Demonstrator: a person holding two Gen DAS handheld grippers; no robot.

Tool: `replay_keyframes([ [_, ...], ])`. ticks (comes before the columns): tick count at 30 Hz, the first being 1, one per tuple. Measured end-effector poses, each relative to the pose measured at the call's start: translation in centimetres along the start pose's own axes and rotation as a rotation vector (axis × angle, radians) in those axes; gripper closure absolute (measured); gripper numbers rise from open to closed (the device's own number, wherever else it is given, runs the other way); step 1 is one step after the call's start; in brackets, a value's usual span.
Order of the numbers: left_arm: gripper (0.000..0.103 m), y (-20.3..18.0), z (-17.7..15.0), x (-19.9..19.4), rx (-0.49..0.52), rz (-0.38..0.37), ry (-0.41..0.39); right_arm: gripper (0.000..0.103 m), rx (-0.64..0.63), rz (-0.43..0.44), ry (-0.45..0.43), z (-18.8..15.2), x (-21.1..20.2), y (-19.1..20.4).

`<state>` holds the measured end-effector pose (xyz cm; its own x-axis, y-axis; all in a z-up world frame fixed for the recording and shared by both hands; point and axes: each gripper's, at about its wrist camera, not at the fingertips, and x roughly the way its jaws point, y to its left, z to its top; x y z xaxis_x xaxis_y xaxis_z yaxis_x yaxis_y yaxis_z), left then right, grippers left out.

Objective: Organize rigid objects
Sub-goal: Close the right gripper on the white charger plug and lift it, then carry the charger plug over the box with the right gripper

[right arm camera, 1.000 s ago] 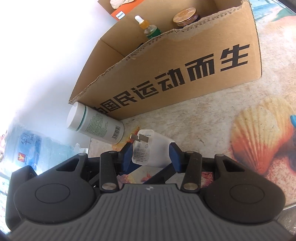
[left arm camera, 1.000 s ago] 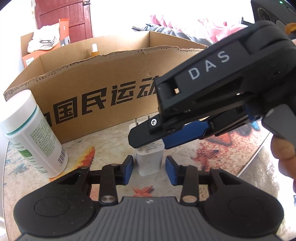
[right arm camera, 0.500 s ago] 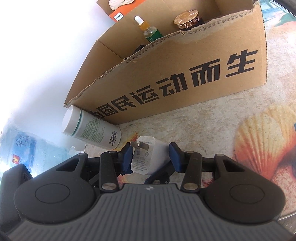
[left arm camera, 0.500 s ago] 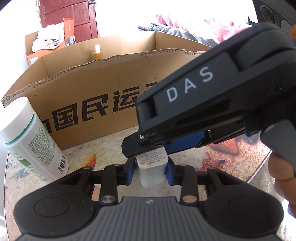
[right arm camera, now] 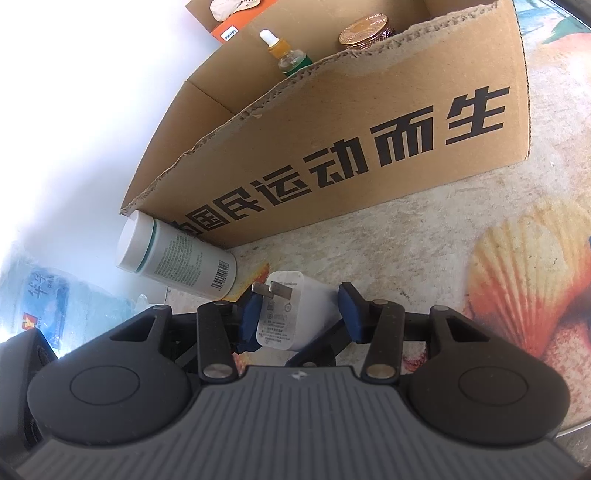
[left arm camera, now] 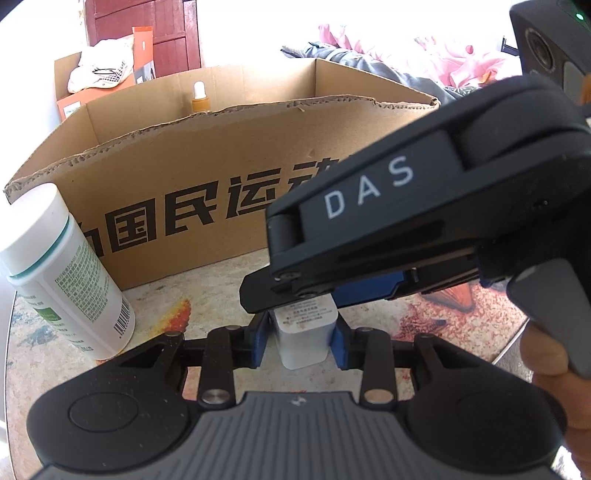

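The left gripper (left arm camera: 300, 341) is clamping the white charger (left arm camera: 303, 338), both blue pads (left arm camera: 258, 341) pressing flat against its sides. The right gripper (right arm camera: 301, 314) is sitting around that same charger (right arm camera: 291, 317) from another angle: its left pad is right up against the plug end, but its right pad is standing clear with a visible gap, so it isn't gripping anything. In the left wrist view the right gripper's black body is reaching in from the right, with "DAS" printed in white on it, and a person's hand (left arm camera: 546, 354) is wrapping its grey handle.

The charger's 2 metal prongs (right arm camera: 271, 290) are poking up toward the cardboard box (right arm camera: 369, 122), and there's tiny grey print on its face, too small to read. It's sitting low over the counter (right arm camera: 406, 236), which has a seashell pattern.

Just left of it a white bottle (right arm camera: 181, 258) with a teal ring, green text and a barcode is standing beside the box. The box front is showing big black Chinese characters, "国民运动而生". Inside are a dropper bottle (right arm camera: 284, 51) and a gold-lidded jar (right arm camera: 365, 31). Behind sits an orange carton (right arm camera: 231, 31) marked "PHILIPS".
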<state>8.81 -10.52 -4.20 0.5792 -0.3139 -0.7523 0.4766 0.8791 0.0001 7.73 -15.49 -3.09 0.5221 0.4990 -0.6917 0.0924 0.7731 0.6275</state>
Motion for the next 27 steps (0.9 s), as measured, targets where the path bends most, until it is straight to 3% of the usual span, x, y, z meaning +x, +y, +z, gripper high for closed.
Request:
replay_keyframes([
  [27,0.068,0.0,-0.7,-1.6,-0.010,0.010,-0.032,0.060,-0.050,-0.018,-0.042,-0.4,-1.7,1.1],
])
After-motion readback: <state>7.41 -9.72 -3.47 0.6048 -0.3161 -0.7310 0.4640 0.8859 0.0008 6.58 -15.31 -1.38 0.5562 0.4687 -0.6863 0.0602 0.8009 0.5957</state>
